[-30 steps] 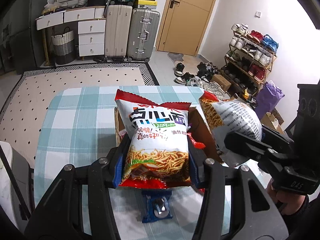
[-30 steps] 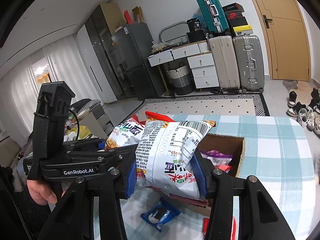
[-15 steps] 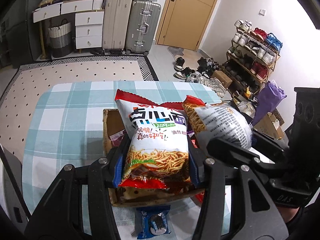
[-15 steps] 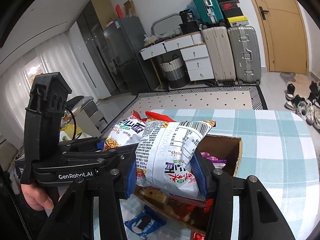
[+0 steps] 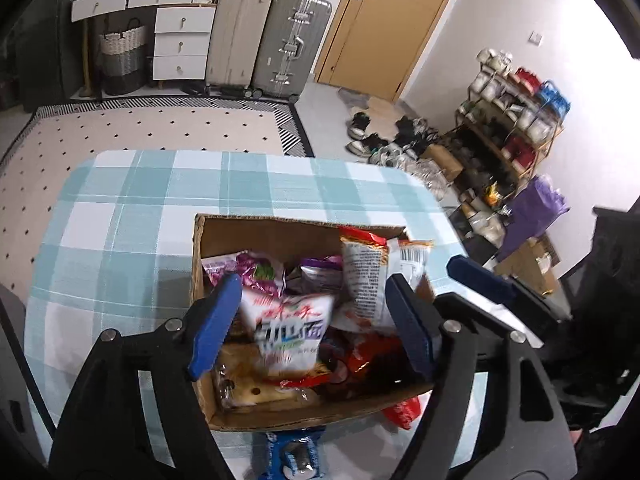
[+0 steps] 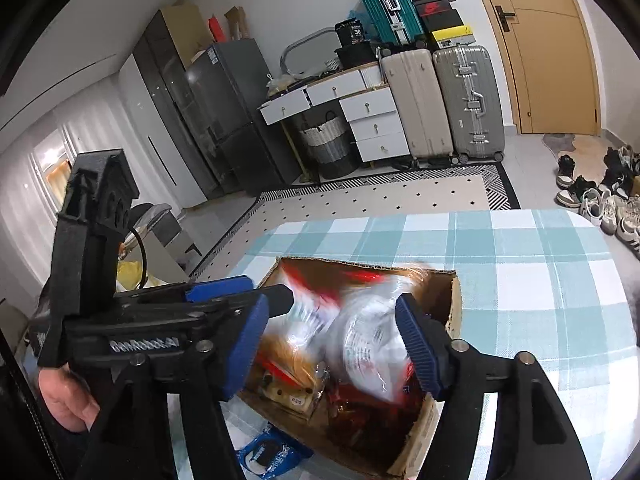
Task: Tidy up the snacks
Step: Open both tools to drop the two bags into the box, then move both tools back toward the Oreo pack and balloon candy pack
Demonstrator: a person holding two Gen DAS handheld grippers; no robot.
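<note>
A cardboard box (image 5: 280,230) (image 6: 454,300) full of snack packets stands on the checked tablecloth. My left gripper (image 5: 312,322) is open above it; the white and red noodle-snack bag (image 5: 286,330), blurred, is below the jaws in the box. My right gripper (image 6: 332,344) is open too; its white bag with red ends (image 6: 368,344), blurred, is between and below the jaws over the box, and shows in the left wrist view (image 5: 364,276). A blue cookie packet (image 5: 292,454) (image 6: 268,454) lies on the cloth beside the box's near wall.
A red packet (image 5: 404,406) lies outside the box's near right corner. The table (image 5: 132,216) has rounded far corners. Beyond it are a dotted rug, suitcases, drawers, a door, a shoe rack and shoes on the floor.
Both grippers have opened and let go of their bags, which have dropped into the box. Both grippers have moved forward over the box.
</note>
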